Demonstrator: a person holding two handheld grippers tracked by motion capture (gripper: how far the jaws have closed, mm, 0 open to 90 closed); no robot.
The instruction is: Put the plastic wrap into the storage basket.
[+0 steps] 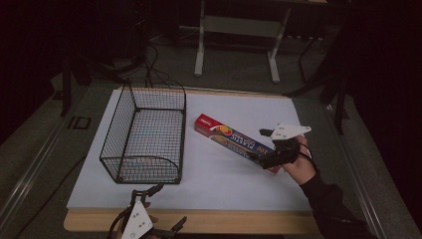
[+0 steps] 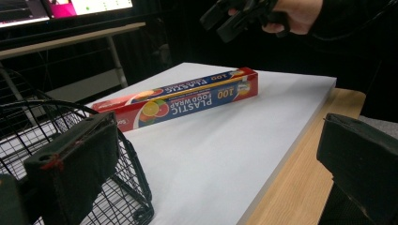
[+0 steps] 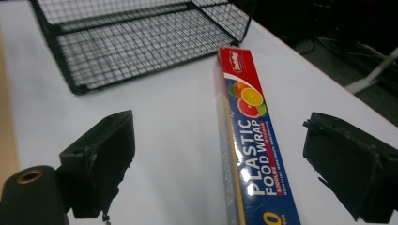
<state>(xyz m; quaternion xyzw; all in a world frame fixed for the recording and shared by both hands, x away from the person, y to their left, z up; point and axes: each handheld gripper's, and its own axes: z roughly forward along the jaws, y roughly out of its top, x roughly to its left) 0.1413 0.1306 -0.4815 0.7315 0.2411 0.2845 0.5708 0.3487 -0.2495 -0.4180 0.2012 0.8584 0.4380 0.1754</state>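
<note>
**Two open grippers, wrap box not yet picked up**

Two grippers are working here. The right gripper (image 1: 263, 147) is hovering over the near end of the plastic wrap box (image 1: 231, 140), w/ jaws spread wide on either side of it; in the right gripper view the box (image 3: 246, 154) is running up between the jaws, which aren't touching it yet. The left gripper (image 1: 166, 209) is waiting at the near table edge, just below the wire basket (image 1: 144, 134), jaws also spread, holding nothing.

Progress, as I'm judging it: approx. the start. The box is lying flat on the white sheet (image 1: 219, 174), just right of the basket, angled away from it, not gripped or lifted. The basket is sitting empty as far as I can see. Likely left to do: close on the box, lift, carry it left into the basket, release.

Surface & room: the white sheet is covering most of a wooden tabletop (image 1: 209, 221), whose bare strip is showing along the near edge, below the basket. Beyond the basket, a dim room w/ grey floor, cables and a white table frame (image 1: 236, 30). A lit monitor (image 2: 89, 5) is showing in the left gripper view.
</note>
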